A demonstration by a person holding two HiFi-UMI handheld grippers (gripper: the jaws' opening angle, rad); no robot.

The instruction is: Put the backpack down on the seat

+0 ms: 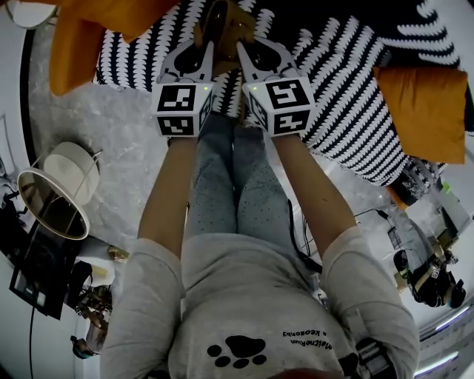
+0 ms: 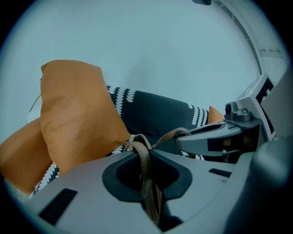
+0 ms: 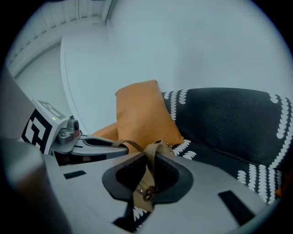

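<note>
Both clamped: left hand-held gripper [image 2: 140, 157] beside right hand-held gripper [image 3: 151, 157]

The only lettering stood on the person's grey shirt [image 1: 252, 296]: two short dark lines of print [image 1: 315, 339] beside a black paw print [image 1: 237, 351], too small and warped to read surely. The left marker cube [image 1: 181, 107] and right marker cube [image 1: 285, 104] bore black-and-white square code patterns, not words.

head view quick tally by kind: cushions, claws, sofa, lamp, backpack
orange fabric cushions: 3
left claw, right claw: 2
black-and-white patterned sofa: 1
white round lampshade: 1
tan leather backpack: 1
total: 8
</note>
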